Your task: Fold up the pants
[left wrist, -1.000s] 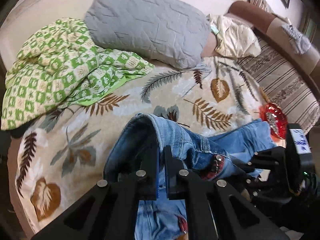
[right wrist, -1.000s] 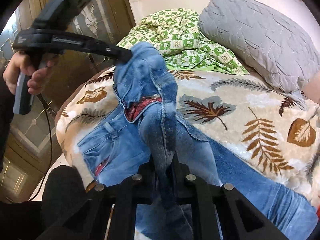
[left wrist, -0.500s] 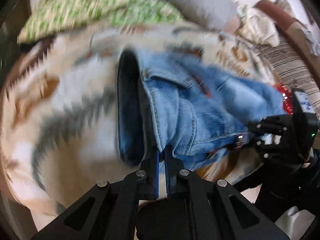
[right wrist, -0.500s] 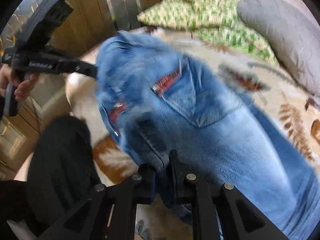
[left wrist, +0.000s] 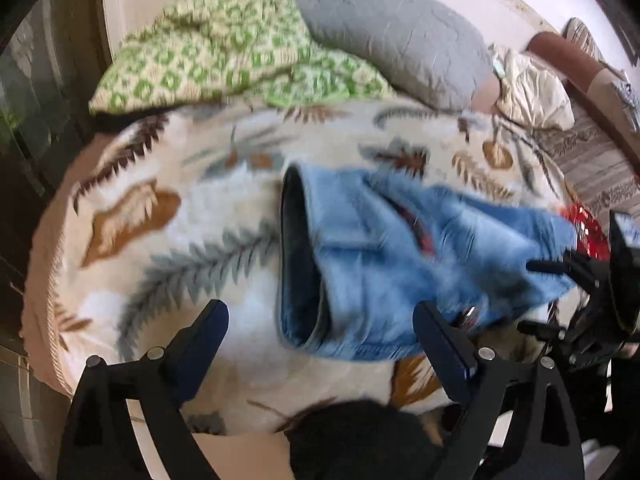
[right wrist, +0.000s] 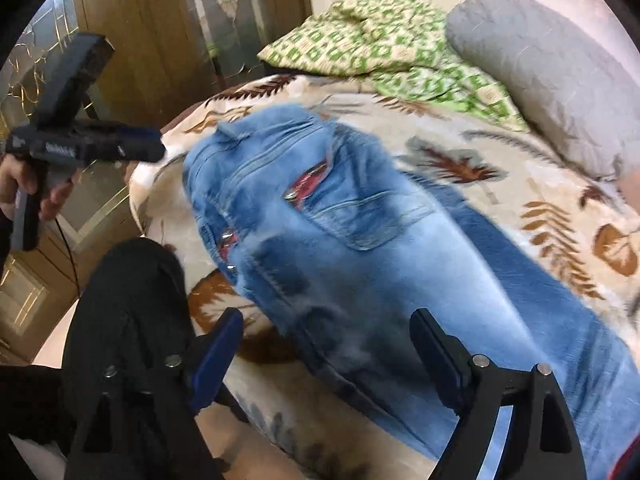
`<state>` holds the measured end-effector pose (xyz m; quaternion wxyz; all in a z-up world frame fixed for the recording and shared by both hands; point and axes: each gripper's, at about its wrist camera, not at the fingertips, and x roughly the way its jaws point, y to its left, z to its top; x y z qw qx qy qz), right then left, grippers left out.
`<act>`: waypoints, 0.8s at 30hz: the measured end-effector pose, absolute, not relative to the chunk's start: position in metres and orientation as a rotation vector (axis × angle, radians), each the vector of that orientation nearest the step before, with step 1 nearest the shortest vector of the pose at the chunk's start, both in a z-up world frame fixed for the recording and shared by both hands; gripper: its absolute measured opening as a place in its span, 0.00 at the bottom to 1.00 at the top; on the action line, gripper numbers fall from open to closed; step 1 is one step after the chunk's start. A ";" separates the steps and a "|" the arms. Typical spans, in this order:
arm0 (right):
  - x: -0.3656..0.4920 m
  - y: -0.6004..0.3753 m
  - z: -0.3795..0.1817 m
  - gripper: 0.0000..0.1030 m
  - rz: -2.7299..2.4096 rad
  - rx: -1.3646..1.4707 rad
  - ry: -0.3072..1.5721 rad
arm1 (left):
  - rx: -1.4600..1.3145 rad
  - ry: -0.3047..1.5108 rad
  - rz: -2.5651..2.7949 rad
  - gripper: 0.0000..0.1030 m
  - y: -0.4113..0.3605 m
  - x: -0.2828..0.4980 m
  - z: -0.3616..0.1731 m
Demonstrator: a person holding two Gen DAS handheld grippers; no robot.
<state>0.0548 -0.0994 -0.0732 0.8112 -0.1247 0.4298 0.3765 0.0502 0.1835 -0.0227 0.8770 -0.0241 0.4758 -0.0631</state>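
Blue denim pants [right wrist: 360, 240] lie on the leaf-print blanket [right wrist: 520, 184], waistband toward the near edge, back pocket up, legs running off to the right. In the left wrist view the pants [left wrist: 400, 256] lie just ahead with the waistband open. My left gripper [left wrist: 320, 332] is open and empty just above the waistband edge. My right gripper [right wrist: 326, 340] is open and empty above the seat of the pants. The left gripper also shows in the right wrist view [right wrist: 152, 148], beside the waistband corner.
A green patterned quilt [right wrist: 392, 44] and a grey pillow [right wrist: 552, 76] lie at the back of the bed. A wooden glass-panelled door [right wrist: 160, 40] stands left of the bed. A red object [left wrist: 586, 232] lies at the right. My dark-trousered knee [right wrist: 132, 300] is at the bed's near edge.
Both grippers held the pants' waist lifted a second ago. They swung it down onto the blanket, then opened and let go. The pants now lie flat.
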 end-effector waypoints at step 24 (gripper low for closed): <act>0.006 -0.459 -0.097 0.84 0.044 0.625 0.956 | 0.368 0.998 -0.941 0.91 -0.203 0.148 -0.037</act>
